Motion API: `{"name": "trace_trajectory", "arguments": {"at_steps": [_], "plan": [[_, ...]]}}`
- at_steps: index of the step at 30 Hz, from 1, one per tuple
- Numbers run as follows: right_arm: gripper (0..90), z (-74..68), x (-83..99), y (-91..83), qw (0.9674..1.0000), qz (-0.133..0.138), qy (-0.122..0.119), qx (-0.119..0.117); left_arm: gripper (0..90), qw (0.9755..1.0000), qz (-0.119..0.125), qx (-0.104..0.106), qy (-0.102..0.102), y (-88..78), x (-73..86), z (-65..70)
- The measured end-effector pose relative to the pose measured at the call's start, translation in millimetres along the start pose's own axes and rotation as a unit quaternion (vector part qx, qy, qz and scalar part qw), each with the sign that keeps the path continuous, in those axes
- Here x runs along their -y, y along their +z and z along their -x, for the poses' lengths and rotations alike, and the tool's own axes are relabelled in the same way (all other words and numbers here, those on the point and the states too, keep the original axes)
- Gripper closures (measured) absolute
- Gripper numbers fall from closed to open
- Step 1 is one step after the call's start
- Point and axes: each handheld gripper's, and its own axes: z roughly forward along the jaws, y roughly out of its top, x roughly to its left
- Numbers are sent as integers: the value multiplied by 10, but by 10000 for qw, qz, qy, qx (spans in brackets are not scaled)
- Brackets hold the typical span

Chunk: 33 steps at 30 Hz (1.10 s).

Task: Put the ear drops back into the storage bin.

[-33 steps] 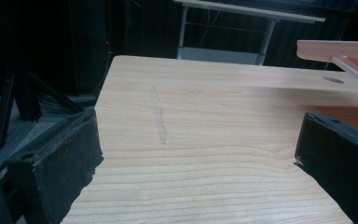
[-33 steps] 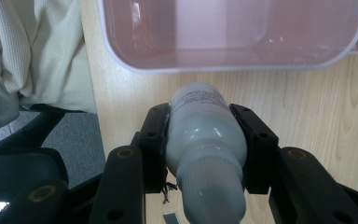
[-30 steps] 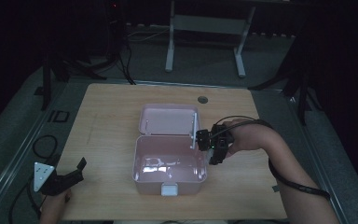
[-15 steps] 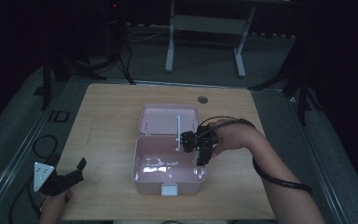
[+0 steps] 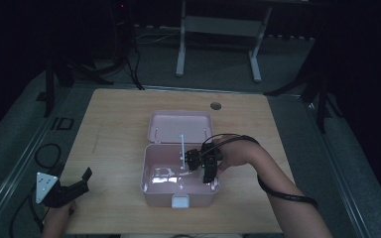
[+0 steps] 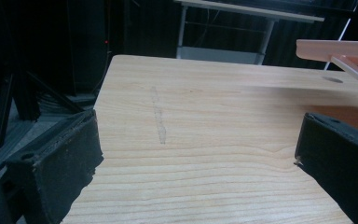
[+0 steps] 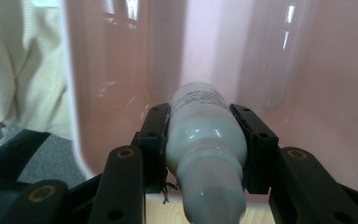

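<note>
An open pink box stands mid-table, its lid tilted back behind it. My right gripper hangs over the box's right half, reaching in from the right. It is shut on a white bottle, whose body sits squarely between the two black pads, with its ribbed neck toward the camera and the pink inner wall close behind. My left gripper rests at the table's near left corner, jaws wide apart over bare wood.
A thin pale bar stands up at the box's back edge, just left of the right gripper. Glossy reflections lie on the box floor. A round cable hole sits near the table's far edge. Black stands surround the table.
The right gripper has moved left and down, from the box's right rim to over its inside, with the bottle still in it. The left gripper has stayed put.
</note>
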Motion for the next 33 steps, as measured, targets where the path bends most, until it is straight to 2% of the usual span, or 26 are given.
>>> {"name": "trace_trajectory", "arguments": {"at_steps": [4, 9, 13, 18, 21, 22, 33], "plan": [[597, 38, -22, 148, 9999, -66, -113, 32, 5, 10000, -9, -3, -18, 3, -1, 0], [597, 75, -33, 226, 9998, -71, -161, -2, 5, 10000, -10, 4, -6, 1, -1, 0], [597, 90, -56, 326, 9995, -113, -289, -35, 5, 10000, -11, 6, -1, 1, -1, 0], [597, 88, -90, 362, 9992, -86, -374, -52, 5, 10000, -14, 13, -6, 2, -1, -1], [597, 92, -112, 392, 9991, -137, -403, -85, 5, 10000, -10, 15, 0, 2, -1, -1], [597, 93, -142, 456, 9987, -190, -459, -126, 4, 10000, -14, 19, -4, 2, -1, -2], [596, 110, -201, 624, 9979, -352, -529, -111, 5, 10000, -25, 14, -1, 3, -2, -2]]}}
